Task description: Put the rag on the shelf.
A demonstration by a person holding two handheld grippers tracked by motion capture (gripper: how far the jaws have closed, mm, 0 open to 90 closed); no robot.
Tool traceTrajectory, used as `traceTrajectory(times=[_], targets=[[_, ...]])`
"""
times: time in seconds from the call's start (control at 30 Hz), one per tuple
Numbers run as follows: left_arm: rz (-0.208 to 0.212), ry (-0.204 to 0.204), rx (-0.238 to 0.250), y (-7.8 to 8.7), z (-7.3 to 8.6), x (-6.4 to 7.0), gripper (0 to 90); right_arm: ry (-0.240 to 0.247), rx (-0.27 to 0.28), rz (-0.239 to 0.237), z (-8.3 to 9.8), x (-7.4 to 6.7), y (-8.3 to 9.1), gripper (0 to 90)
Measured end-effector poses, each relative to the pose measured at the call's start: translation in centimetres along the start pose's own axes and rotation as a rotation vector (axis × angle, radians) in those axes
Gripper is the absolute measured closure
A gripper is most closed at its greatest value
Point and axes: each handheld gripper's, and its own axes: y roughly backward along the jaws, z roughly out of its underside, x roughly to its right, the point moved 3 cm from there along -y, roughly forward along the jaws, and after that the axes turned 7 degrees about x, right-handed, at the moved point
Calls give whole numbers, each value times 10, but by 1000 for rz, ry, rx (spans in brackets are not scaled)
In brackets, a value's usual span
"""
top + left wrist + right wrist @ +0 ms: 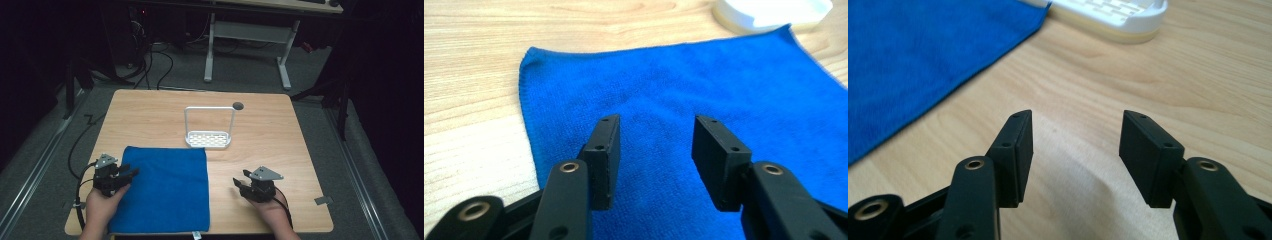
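A blue cloth (165, 187) is lying flat at the desk's (280, 150) near edge. The left hand-held gripper (131, 172) is hovering open over its left edge. The right hand-held gripper (239, 182) is gaping open above bare desk.

A flat blue microfibre cloth (162, 190) lies spread on the near left part of the light wooden surface (280, 145), its near edge at the surface's front edge. Just behind the cloth's far right corner, near the middle of the surface, stands a white perforated plastic rack with a tall hoop handle (208, 139), close to the cloth. Behind and to the right of the rack sits a small dark round hole (238, 105) in the surface. The left gripper (131, 173) hangs over the cloth's left edge. The right gripper (240, 179) is above bare surface, to the right of the cloth and in front of the rack.
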Motion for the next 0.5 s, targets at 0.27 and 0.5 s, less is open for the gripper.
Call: traceTrajectory(times=[0.27, 0.5], targets=[[-11, -31, 4, -3, -1, -1, 543, 15, 15, 11, -4, 0, 0, 488], [-24, -49, -5, -4, 0, -3, 542, 11, 1, 14, -3, 1, -3, 492]])
